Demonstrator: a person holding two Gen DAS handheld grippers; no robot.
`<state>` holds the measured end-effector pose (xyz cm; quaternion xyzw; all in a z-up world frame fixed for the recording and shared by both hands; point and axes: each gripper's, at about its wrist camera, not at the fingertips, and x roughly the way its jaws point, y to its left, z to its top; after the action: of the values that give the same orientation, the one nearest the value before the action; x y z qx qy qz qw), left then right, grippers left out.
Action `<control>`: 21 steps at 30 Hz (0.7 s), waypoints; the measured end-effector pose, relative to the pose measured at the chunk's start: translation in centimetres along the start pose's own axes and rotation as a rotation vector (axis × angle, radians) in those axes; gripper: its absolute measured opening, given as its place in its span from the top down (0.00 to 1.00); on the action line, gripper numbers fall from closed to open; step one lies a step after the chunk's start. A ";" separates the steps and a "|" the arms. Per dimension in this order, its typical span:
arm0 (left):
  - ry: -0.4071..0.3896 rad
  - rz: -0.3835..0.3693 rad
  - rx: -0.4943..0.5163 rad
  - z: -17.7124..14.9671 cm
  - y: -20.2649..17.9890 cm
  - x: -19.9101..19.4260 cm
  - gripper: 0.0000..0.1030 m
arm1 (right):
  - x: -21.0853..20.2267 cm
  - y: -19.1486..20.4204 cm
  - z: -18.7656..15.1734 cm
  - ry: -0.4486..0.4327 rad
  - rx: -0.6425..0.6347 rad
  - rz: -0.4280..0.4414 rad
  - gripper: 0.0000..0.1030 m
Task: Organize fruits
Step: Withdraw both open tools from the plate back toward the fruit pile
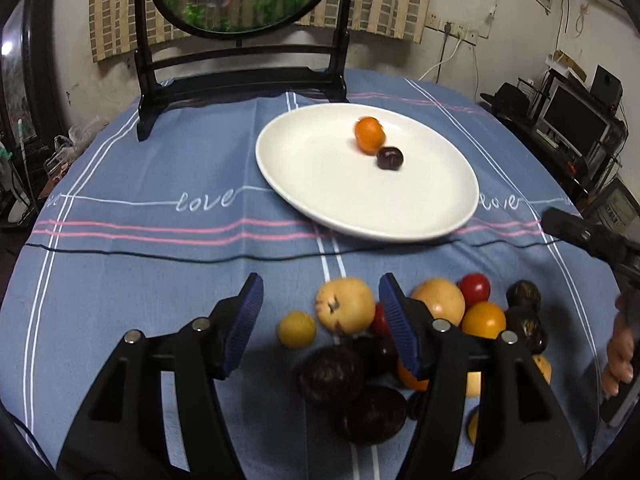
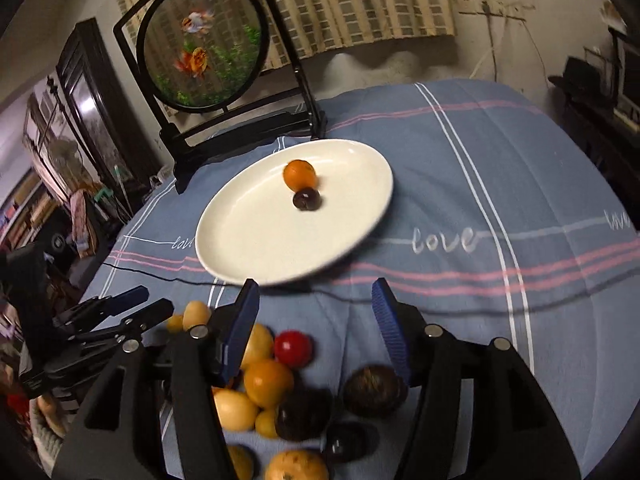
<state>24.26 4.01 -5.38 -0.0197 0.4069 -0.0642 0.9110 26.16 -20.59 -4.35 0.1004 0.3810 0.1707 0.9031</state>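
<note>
hovering low over the fruit pile [image 1: 400,340], the left gripper [image 1: 320,316] is wide apart and holds nothing. the right gripper [image 2: 314,320] also stands wide, empty, pointing toward the white plate [image 2: 256,248].

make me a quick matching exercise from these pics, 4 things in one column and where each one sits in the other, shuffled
Things:
1. orange fruit
2. red fruit
3. goldfish screen
4. left tongs

Places:
a. in the fruit pile on the tablecloth
b. on the white plate, next to a dark fruit
c. open above the pile's left side
d. standing at the table's far edge, behind the plate

Pairs: 1-b, 2-a, 3-d, 4-c
</note>
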 end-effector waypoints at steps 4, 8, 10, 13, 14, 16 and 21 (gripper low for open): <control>-0.004 0.006 0.031 -0.3 -0.7 0.3 0.40 | -1.3 -1.5 -2.0 -0.017 0.056 -0.009 0.21; 0.020 0.021 0.050 -0.3 -1.1 1.4 0.40 | -1.8 -1.9 -1.6 -0.034 0.074 -0.010 0.14; 0.035 0.012 0.057 -0.2 -1.2 1.9 0.40 | -2.1 -1.7 -1.6 -0.042 0.073 -0.005 0.14; 0.048 0.032 0.086 -0.5 -1.7 2.5 0.39 | -2.3 -1.3 -1.6 -0.050 0.061 -0.001 0.11; 0.044 0.043 0.094 -0.5 -1.7 2.6 0.38 | -2.3 -1.4 -1.7 -0.050 0.060 -0.003 0.10; 0.044 0.059 0.091 -0.5 -1.5 2.6 0.36 | -2.2 -1.4 -1.8 -0.044 0.057 -0.004 0.10; 0.043 0.092 0.028 -0.3 0.7 2.1 0.28 | -2.2 -1.6 -1.7 -0.042 0.059 -0.007 0.10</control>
<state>25.50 4.42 -7.24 0.0132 0.4260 -0.0285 0.9042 23.90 -22.85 -4.56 0.1291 0.3670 0.1542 0.9082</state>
